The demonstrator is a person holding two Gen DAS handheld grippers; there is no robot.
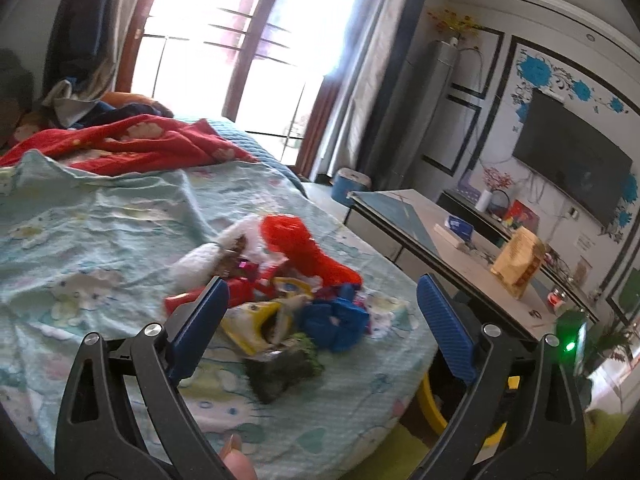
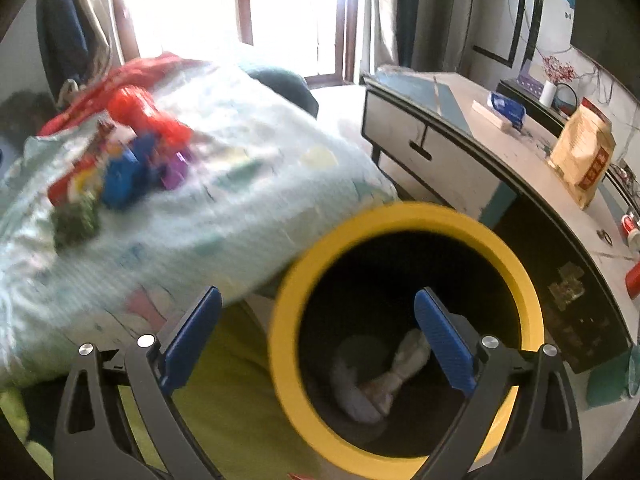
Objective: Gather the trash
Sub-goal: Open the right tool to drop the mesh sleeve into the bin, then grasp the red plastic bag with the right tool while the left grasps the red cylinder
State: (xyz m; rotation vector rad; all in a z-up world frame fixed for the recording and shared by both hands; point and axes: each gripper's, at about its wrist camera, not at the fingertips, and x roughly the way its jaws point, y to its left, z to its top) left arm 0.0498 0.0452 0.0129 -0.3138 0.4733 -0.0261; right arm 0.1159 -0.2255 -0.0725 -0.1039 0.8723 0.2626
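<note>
A heap of trash lies on the bed: a red plastic bag (image 1: pixel 298 246), a blue bag (image 1: pixel 334 322), a yellow wrapper (image 1: pixel 250 326), white tissue (image 1: pixel 200 258) and a dark green wrapper (image 1: pixel 282 366). My left gripper (image 1: pixel 322 322) is open and empty, just short of the heap. My right gripper (image 2: pixel 318 338) is open and empty above the yellow-rimmed bin (image 2: pixel 516 264), which holds a crumpled white tissue (image 2: pixel 384 380). The heap also shows blurred in the right wrist view (image 2: pixel 120 160). The bin's rim peeks out below the bed edge in the left wrist view (image 1: pixel 430 404).
The bed has a pale green sheet (image 1: pixel 100 240) and a red blanket (image 1: pixel 132 142). A low table (image 2: pixel 460 152) stands right of the bin with a paper bag (image 2: pixel 582 156) and a box (image 2: pixel 506 110). A TV (image 1: pixel 572 164) hangs on the wall. The floor mat (image 2: pixel 224 392) is lime green.
</note>
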